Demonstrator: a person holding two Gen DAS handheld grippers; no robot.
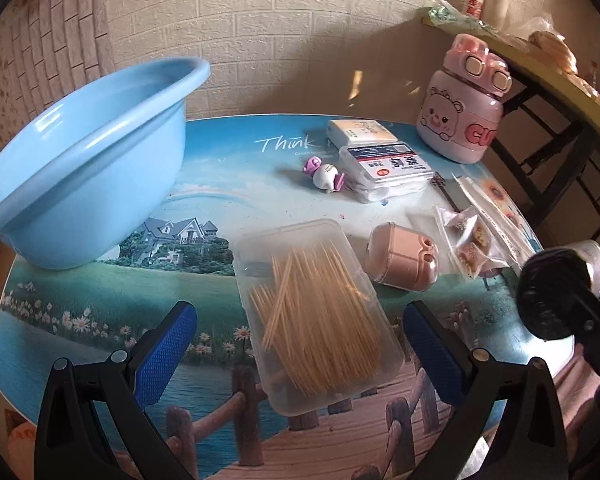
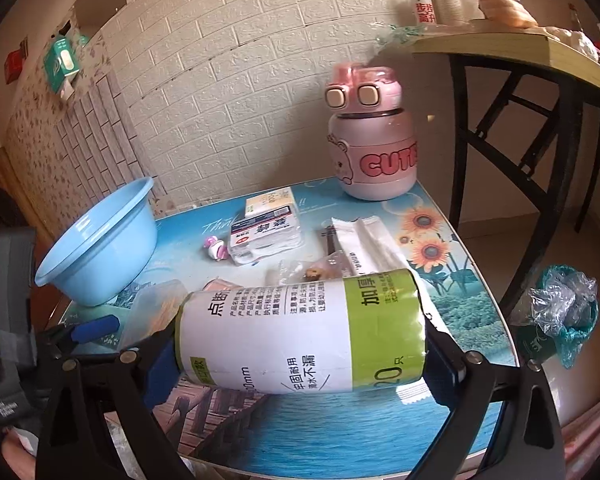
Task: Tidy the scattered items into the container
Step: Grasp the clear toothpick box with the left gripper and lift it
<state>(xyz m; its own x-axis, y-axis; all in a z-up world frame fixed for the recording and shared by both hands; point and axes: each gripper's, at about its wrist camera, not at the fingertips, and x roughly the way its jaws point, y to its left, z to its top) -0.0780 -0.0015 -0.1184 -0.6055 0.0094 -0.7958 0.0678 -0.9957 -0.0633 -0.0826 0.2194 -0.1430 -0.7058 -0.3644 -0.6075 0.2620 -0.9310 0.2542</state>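
Observation:
A light blue basin [image 1: 80, 172] stands at the table's far left, also in the right wrist view [image 2: 100, 248]. My left gripper [image 1: 300, 344] is open, its blue pads either side of a clear box of toothpicks [image 1: 316, 312] lying flat on the table. My right gripper [image 2: 300, 344] is shut on a white and green roll of bin bags [image 2: 300, 332], held lying sideways above the table's near edge. Scattered on the table are a pink case [image 1: 404, 260], snack packets [image 1: 468, 244], a white pack [image 1: 388, 168], a small purple toy [image 1: 328, 176] and a pink bottle [image 1: 460, 108].
The picture-printed table [image 1: 100, 300] ends close to me and drops off at the right. A dark-legged side table [image 2: 540, 64] with cups and food stands behind at the right. A bag-lined bin [image 2: 560, 320] sits on the floor at the right. A brick-pattern wall runs behind.

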